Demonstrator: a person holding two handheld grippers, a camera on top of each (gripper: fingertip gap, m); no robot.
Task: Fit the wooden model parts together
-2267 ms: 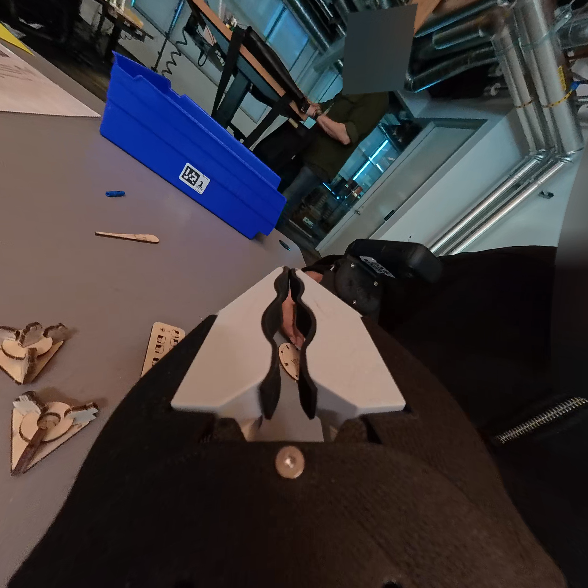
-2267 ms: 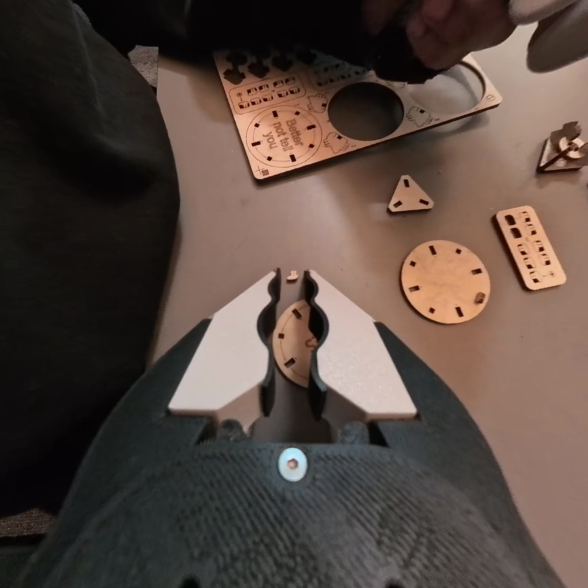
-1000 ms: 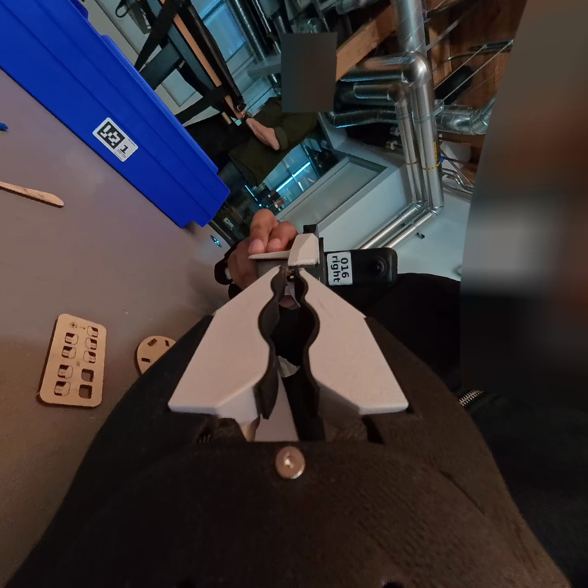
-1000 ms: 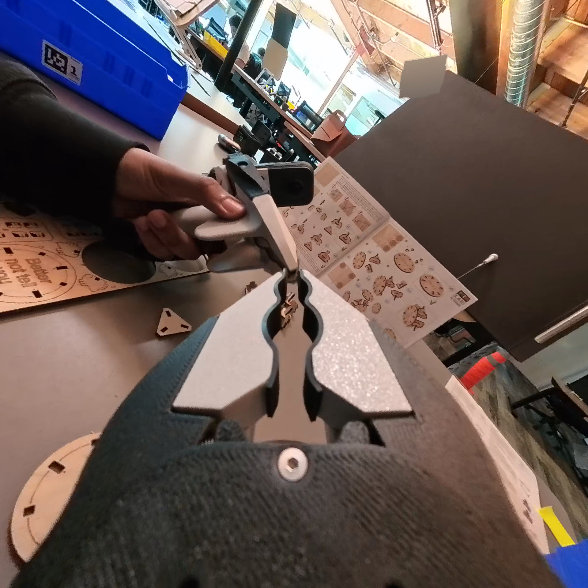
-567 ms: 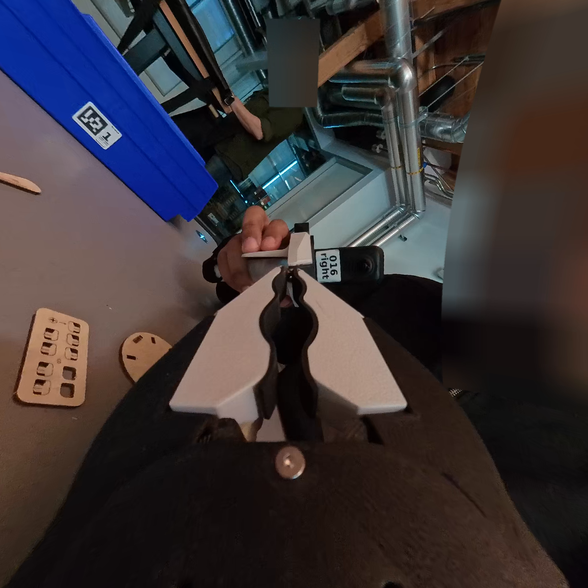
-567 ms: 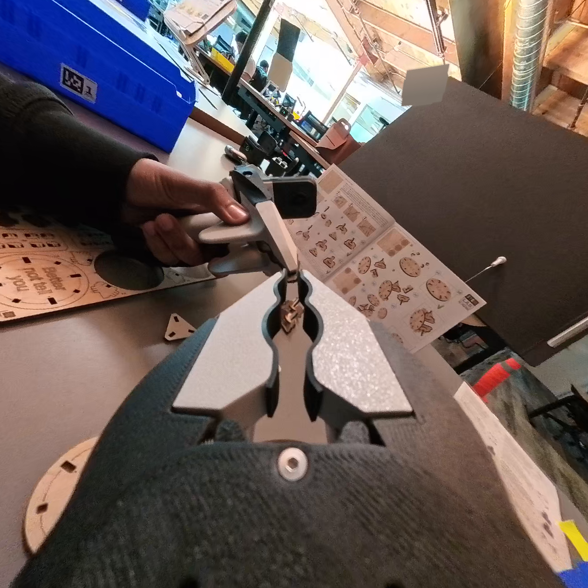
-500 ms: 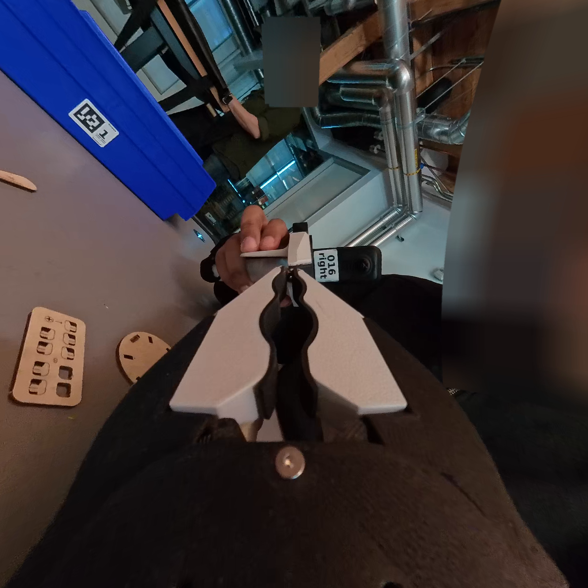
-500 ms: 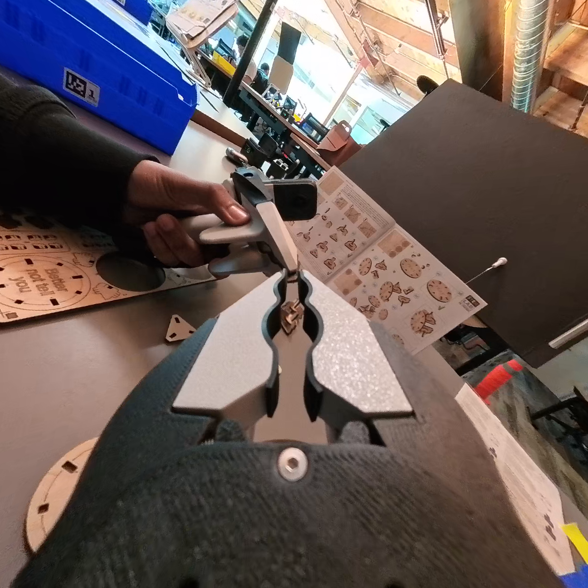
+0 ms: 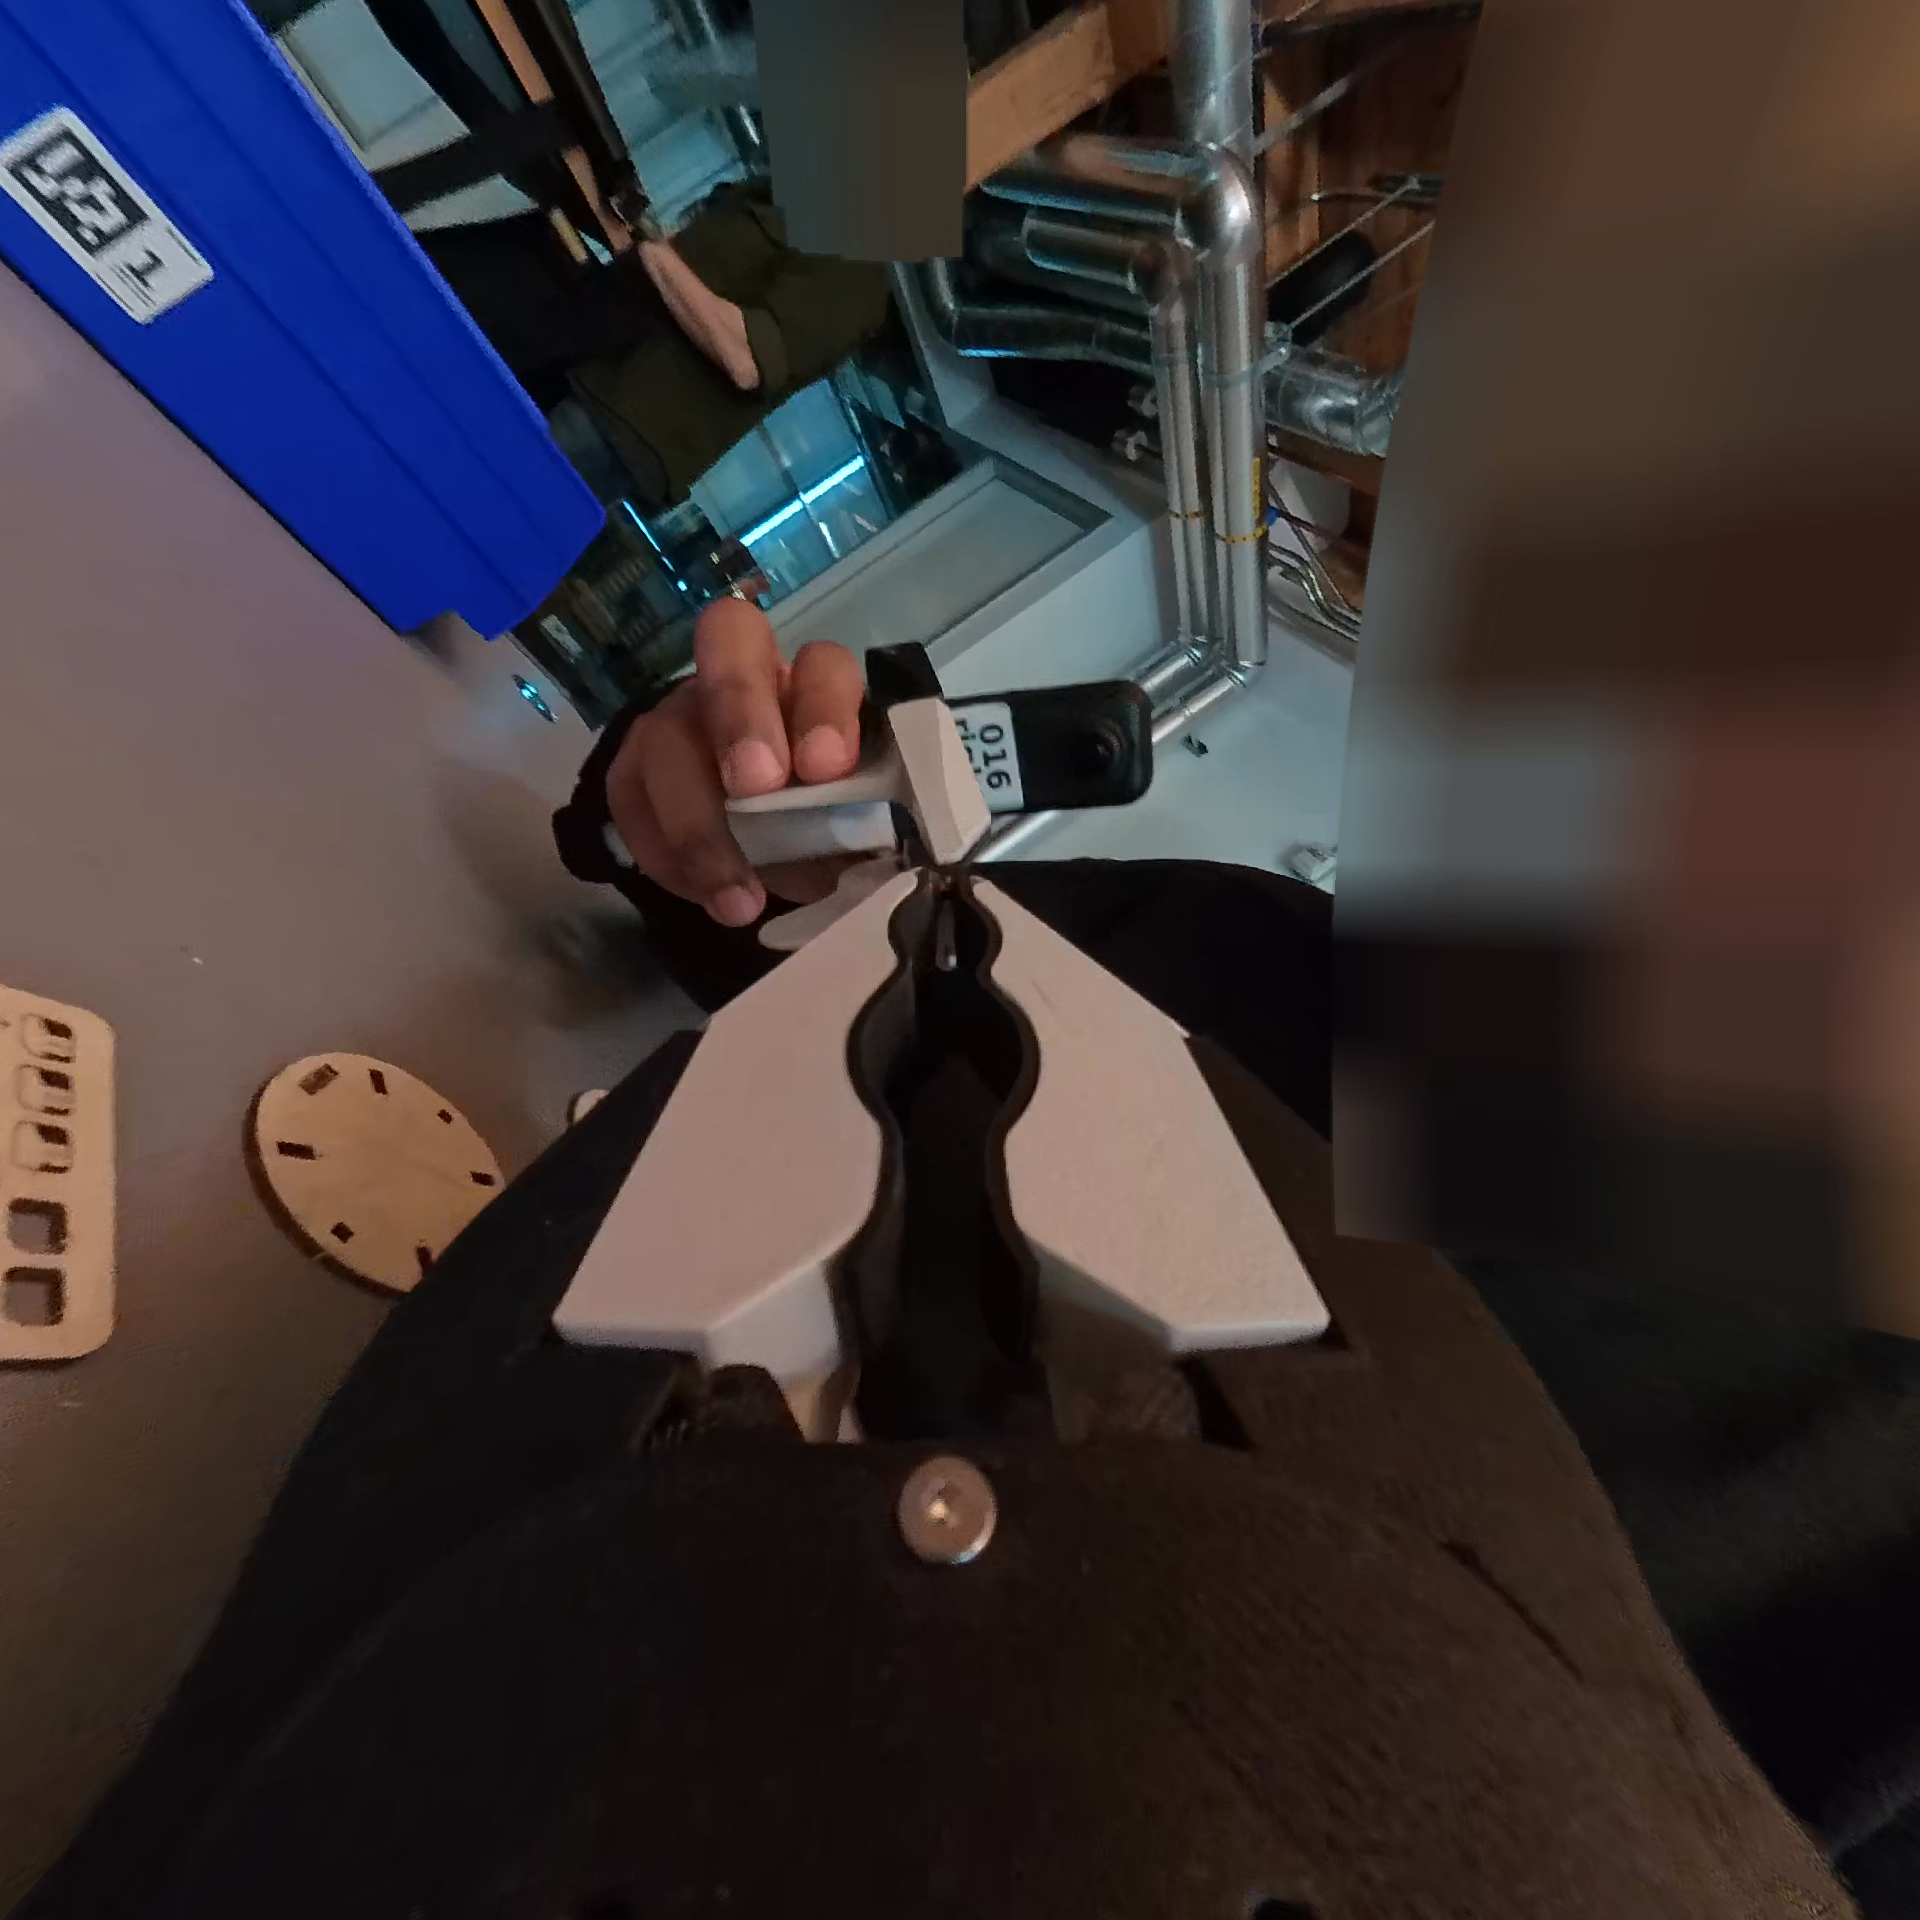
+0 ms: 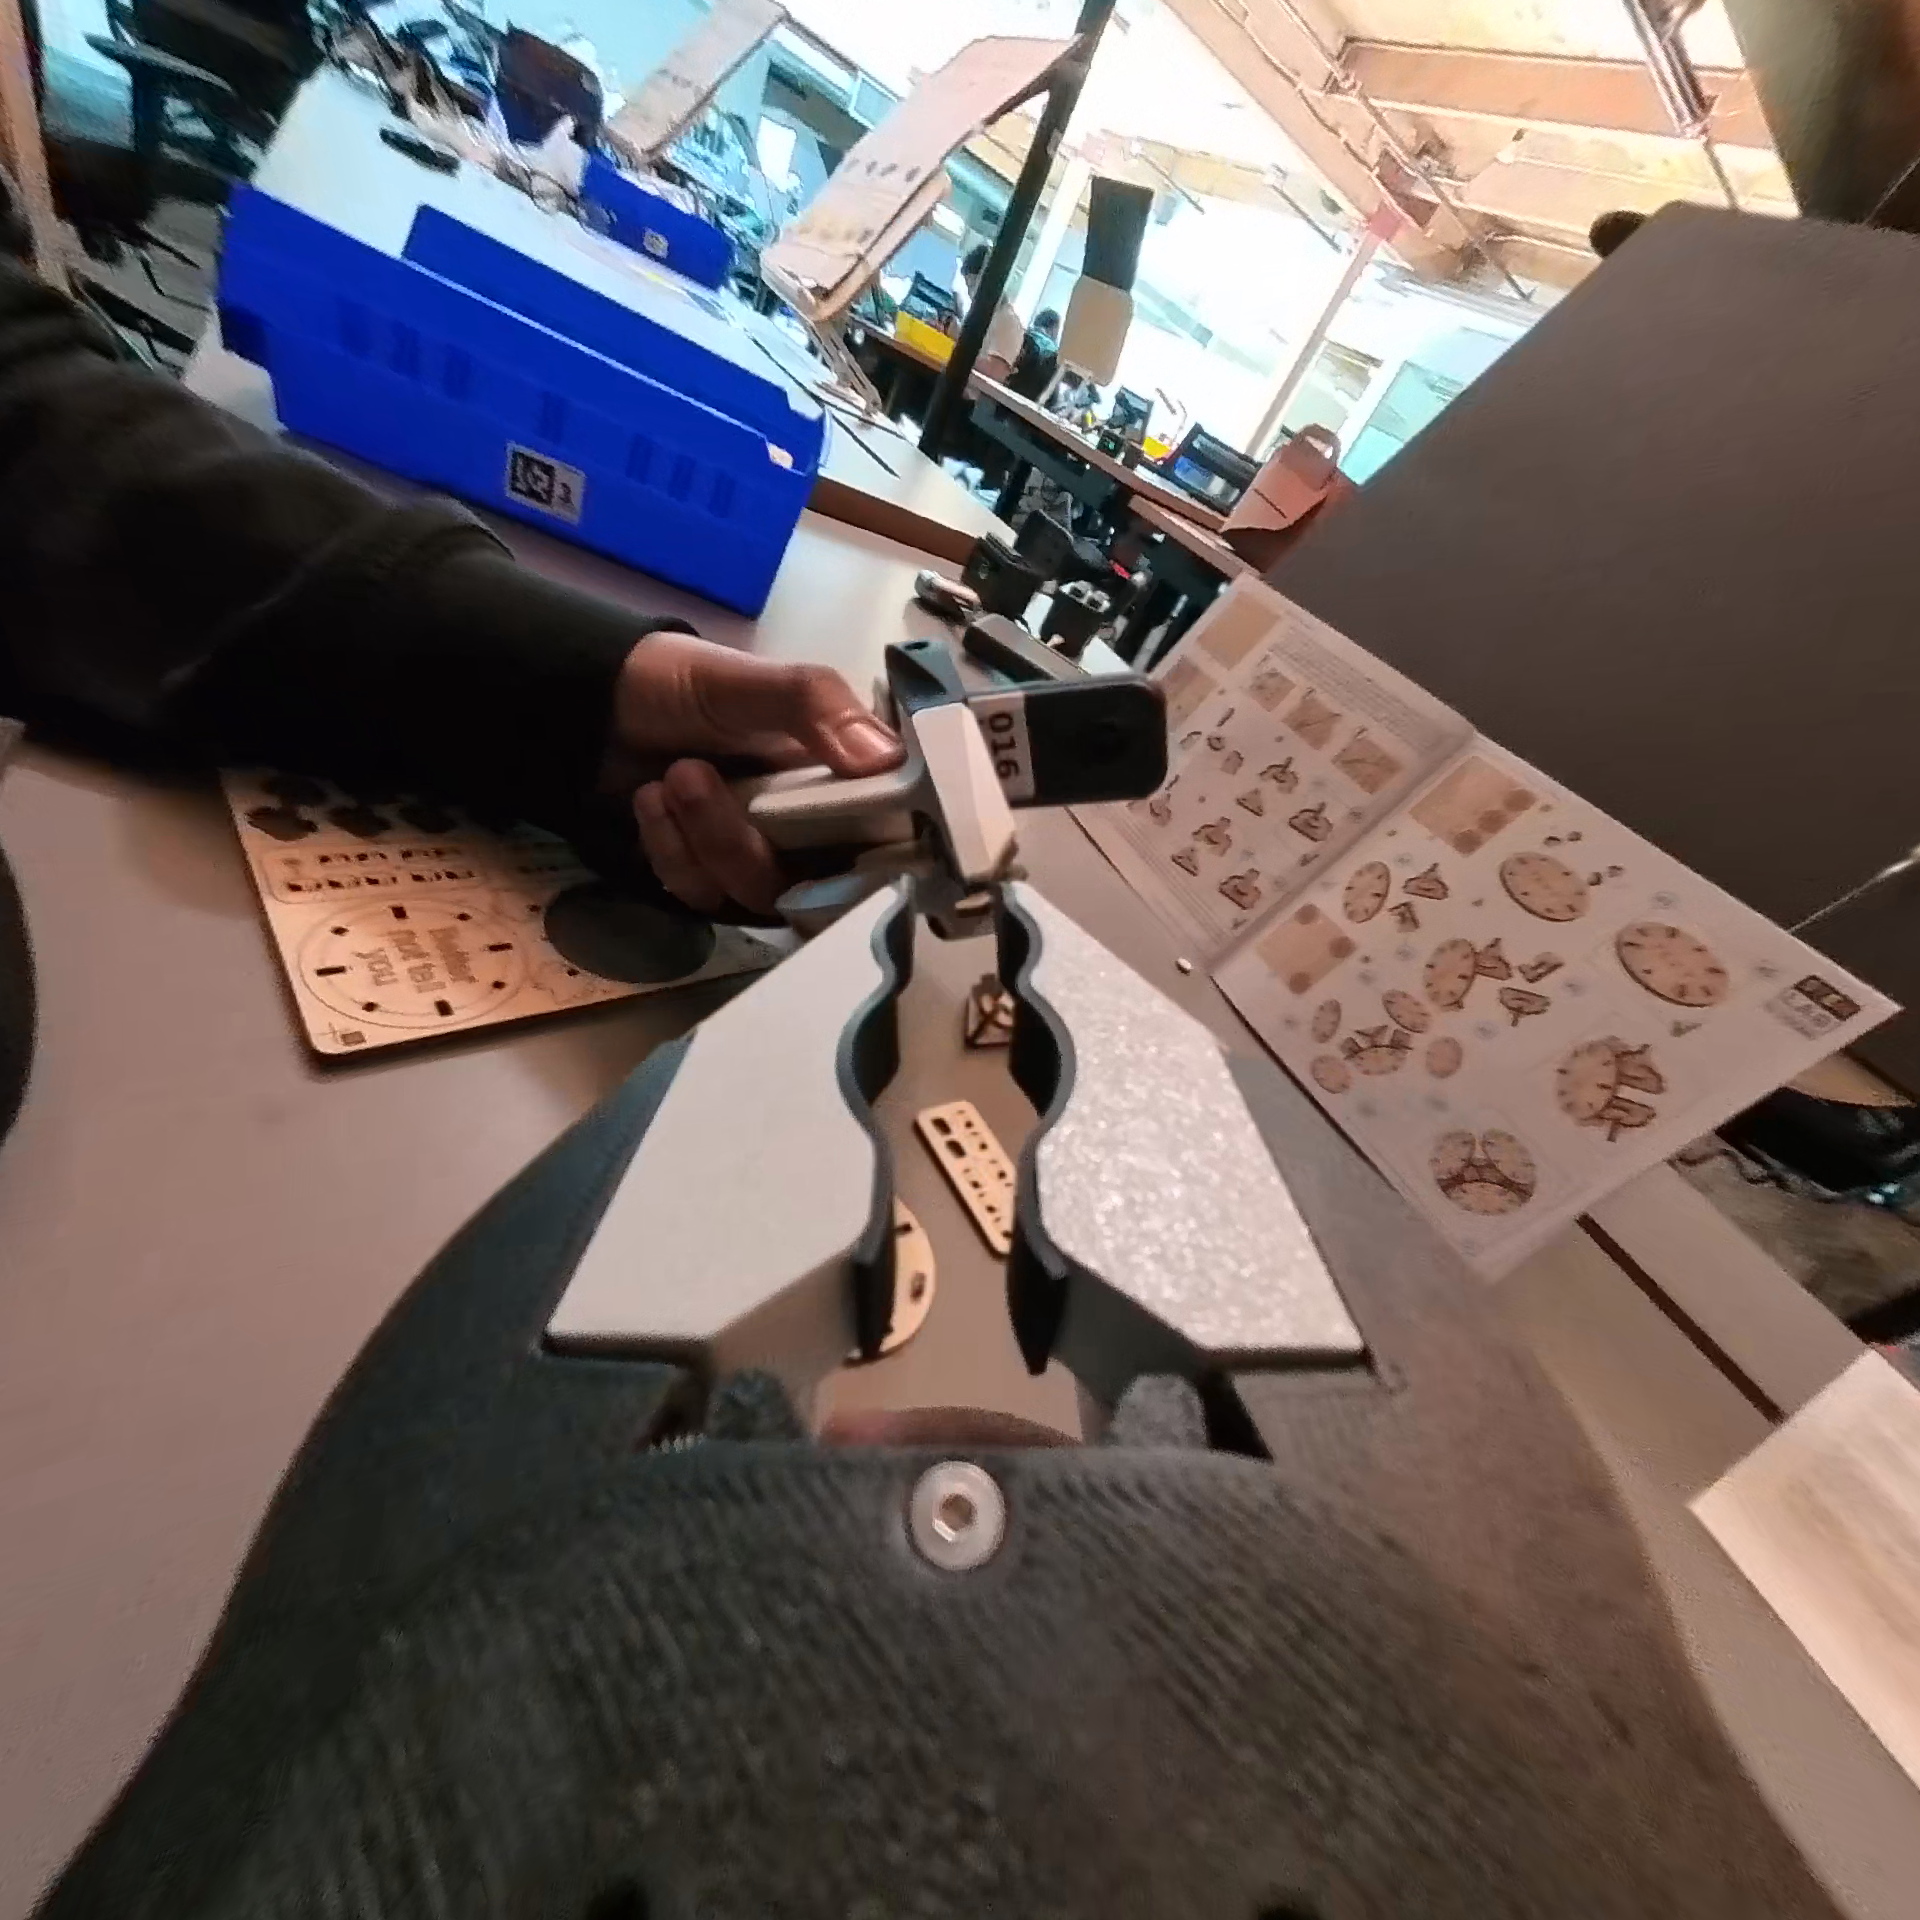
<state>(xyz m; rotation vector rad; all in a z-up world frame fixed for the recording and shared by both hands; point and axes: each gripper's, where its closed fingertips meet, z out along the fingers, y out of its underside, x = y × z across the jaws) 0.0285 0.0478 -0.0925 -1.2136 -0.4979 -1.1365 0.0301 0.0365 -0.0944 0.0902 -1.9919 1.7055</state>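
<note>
My left gripper [image 9: 940, 883] is shut, with a thin small wooden piece [image 9: 943, 935] edge-on between its tips. The right wrist view shows the same gripper's tip [image 10: 966, 894] with that small tan piece [image 10: 979, 902] in it. My right gripper [image 10: 956, 909] is open. Its fingertips [image 10: 1013, 920] stand on either side of the left gripper's tip without pressing on the piece. In the left wrist view the right gripper [image 9: 935, 800], held by a hand [image 9: 717, 790], meets my left tips head-on. Both are above the grey table [image 9: 208, 779].
On the table lie a slotted wooden disc [image 9: 374, 1174], a perforated wooden strip [image 9: 42, 1174], a cut-out wooden sheet [image 10: 468, 935], a small triangular wooden assembly [image 10: 987, 1013] and a paper sheet with pictures [image 10: 1507, 966]. A blue bin [image 10: 520, 416] stands behind. A person [image 9: 727, 312] stands farther off. Only a small space, under 4 cm, lies between the two pairs of fingers.
My right gripper's fingers, closed at the tips half a second ago, have spread apart. The small piece stays in my shut left gripper. Both views have shifted a little.
</note>
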